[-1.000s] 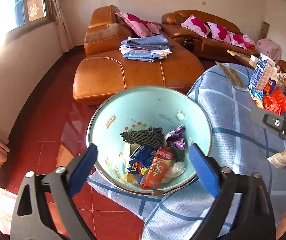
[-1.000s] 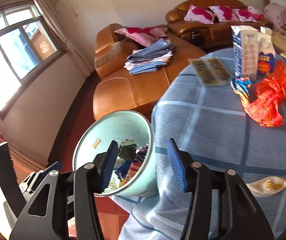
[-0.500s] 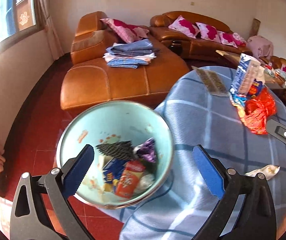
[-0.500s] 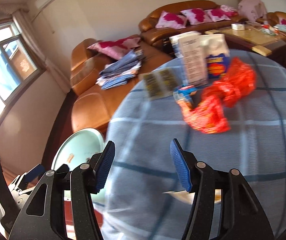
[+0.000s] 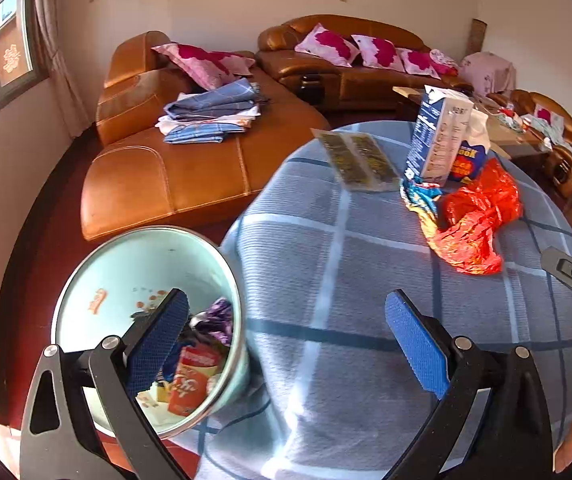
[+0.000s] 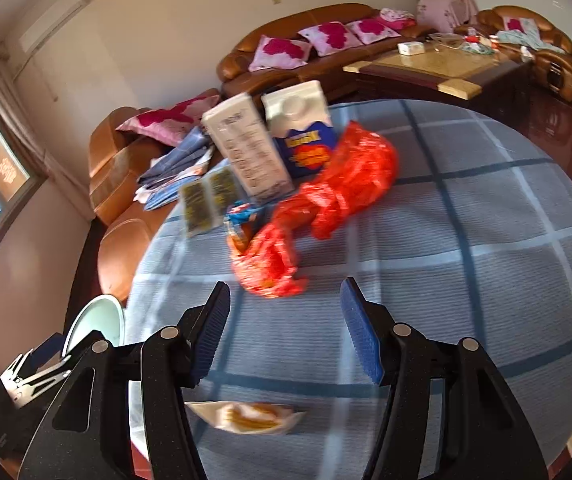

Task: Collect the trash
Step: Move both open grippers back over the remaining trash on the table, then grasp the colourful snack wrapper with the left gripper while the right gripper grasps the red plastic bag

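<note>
Cartons [image 6: 269, 140] and red bag [image 6: 326, 196] crowd the table [image 6: 486, 280] beyond the right gripper [image 6: 283, 328]; wrapper [image 6: 245, 416] lies under it. Both grippers angle downward, released; left gripper [image 5: 286, 344] spans bin [image 5: 125, 264] rim, empty.

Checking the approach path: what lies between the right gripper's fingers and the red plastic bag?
Only bare checked tablecloth, as the right wrist view shows. The right gripper is open and empty; the red plastic bag lies just ahead.
</note>
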A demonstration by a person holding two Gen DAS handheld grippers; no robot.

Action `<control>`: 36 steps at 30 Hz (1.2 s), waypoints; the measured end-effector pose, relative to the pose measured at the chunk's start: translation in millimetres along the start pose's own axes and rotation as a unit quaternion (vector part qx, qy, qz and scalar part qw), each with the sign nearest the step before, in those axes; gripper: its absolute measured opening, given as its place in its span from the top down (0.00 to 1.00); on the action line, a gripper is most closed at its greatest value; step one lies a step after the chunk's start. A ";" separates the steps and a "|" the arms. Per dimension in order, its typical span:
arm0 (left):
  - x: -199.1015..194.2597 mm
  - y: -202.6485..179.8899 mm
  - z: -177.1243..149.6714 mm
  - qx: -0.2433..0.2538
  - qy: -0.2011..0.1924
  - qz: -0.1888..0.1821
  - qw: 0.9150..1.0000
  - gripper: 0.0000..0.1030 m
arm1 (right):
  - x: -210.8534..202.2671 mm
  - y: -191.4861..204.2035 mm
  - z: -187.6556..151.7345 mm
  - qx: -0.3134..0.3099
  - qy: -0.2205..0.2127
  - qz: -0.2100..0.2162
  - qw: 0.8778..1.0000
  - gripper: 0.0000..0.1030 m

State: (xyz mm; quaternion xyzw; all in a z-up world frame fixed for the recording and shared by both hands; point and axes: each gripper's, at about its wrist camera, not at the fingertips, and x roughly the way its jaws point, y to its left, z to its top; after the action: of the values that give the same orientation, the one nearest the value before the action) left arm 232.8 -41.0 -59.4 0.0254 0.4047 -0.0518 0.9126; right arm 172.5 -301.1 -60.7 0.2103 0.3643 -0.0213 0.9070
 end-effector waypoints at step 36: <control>132.0 -137.1 56.8 0.074 0.104 -0.137 0.982 0.25 | 97.7 -88.6 97.1 0.054 0.026 -0.025 0.998 0.39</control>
State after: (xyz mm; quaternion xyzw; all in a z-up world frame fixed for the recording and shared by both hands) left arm 347.0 -192.0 -119.8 0.0429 0.4925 -0.2029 0.8452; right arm 290.4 -409.1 -95.8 0.2506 0.3909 -0.0580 0.8838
